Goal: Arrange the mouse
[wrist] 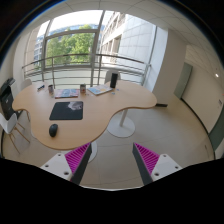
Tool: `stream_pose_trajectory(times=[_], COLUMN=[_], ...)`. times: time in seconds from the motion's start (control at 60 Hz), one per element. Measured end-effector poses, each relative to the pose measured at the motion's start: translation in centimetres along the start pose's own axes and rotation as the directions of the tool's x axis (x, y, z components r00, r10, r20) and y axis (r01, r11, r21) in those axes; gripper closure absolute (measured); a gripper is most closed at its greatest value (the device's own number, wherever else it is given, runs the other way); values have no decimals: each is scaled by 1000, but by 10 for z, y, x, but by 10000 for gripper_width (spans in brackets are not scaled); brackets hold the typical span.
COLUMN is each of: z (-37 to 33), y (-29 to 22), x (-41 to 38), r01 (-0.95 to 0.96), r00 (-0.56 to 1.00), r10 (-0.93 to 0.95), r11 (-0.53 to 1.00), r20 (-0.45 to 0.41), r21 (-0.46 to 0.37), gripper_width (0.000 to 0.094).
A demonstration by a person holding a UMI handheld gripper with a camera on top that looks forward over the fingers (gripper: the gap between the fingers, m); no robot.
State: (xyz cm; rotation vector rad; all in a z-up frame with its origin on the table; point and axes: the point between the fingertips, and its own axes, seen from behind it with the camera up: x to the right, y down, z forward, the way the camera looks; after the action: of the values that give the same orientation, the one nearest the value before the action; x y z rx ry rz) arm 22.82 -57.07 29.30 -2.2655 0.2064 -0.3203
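A dark mouse [53, 130] lies on the wooden table [105, 103], near its front edge, just in front of a black mouse pad [67, 110]. My gripper [112, 160] is well back from the table, above the grey floor, and to the right of the mouse. Its fingers [76, 158] are spread wide apart with the magenta pads showing, and nothing is between them.
The curved table stands on a white round pedestal base [121, 126]. Papers and small items [97, 90] lie at its far side. A chair [12, 120] stands at the left. A railing and large windows [75, 50] are behind. Open floor lies between me and the table.
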Motion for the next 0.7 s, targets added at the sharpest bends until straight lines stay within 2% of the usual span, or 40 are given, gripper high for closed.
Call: stream_pose_trajectory(times=[0.183,0.35,0.533,0.7], z=[7,18,49,103], y=[21,74,141,135], x=[-8,-45,-141,-252], r01=[-18,-48,-69,-95], r00=[1000,999,996,986], r10=[18,48,71,95], r11=[1000,998,997,995], r20=[-8,4,54,139], r21=[-23,-29,-40,-7], gripper_width=[93,88,95,90])
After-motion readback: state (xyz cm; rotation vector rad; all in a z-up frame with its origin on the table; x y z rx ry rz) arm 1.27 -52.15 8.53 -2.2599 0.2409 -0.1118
